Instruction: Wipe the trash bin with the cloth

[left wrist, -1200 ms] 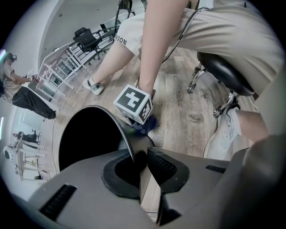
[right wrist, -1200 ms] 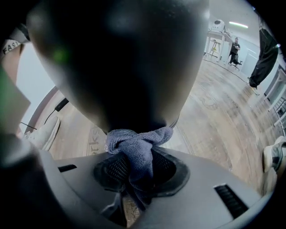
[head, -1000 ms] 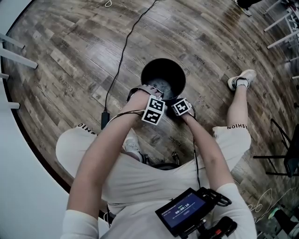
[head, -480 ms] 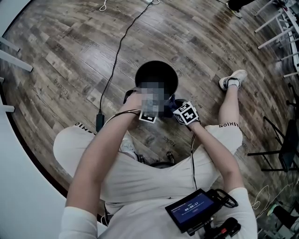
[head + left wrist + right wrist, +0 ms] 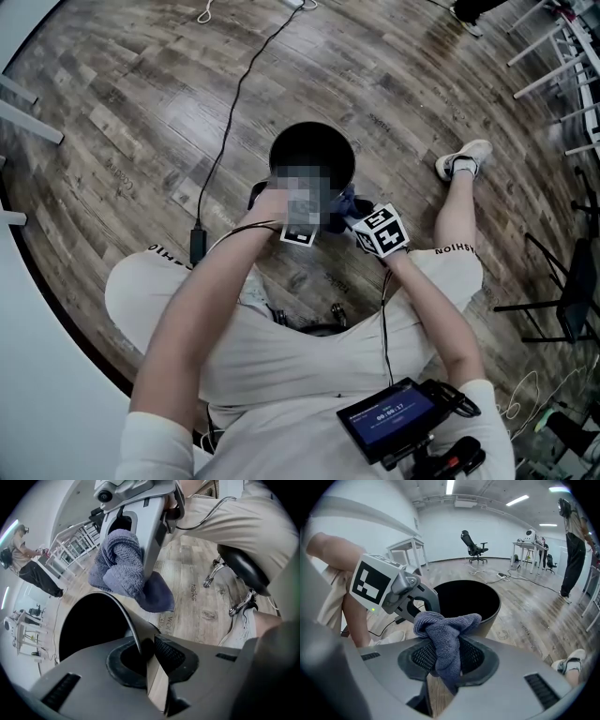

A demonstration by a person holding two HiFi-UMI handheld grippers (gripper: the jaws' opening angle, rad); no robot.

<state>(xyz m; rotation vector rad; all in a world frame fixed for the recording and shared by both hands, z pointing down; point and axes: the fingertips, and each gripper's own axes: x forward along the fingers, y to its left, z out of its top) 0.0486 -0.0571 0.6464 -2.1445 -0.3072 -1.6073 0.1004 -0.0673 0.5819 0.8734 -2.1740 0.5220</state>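
Wood-floor room [image 5: 141, 112], L hand-held gripper [image 5: 149, 656] clamps bin [image 5: 485, 620], R hand-held gripper [image 5: 446, 667] clamps cloth [image 5: 445, 630]

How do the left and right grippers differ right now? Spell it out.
The left gripper is clamped on the rim of the trash bin; the right gripper is clamped on the blue cloth. The left gripper grips something thin and rigid, the right gripper something soft and bunched. Both are shut on something.
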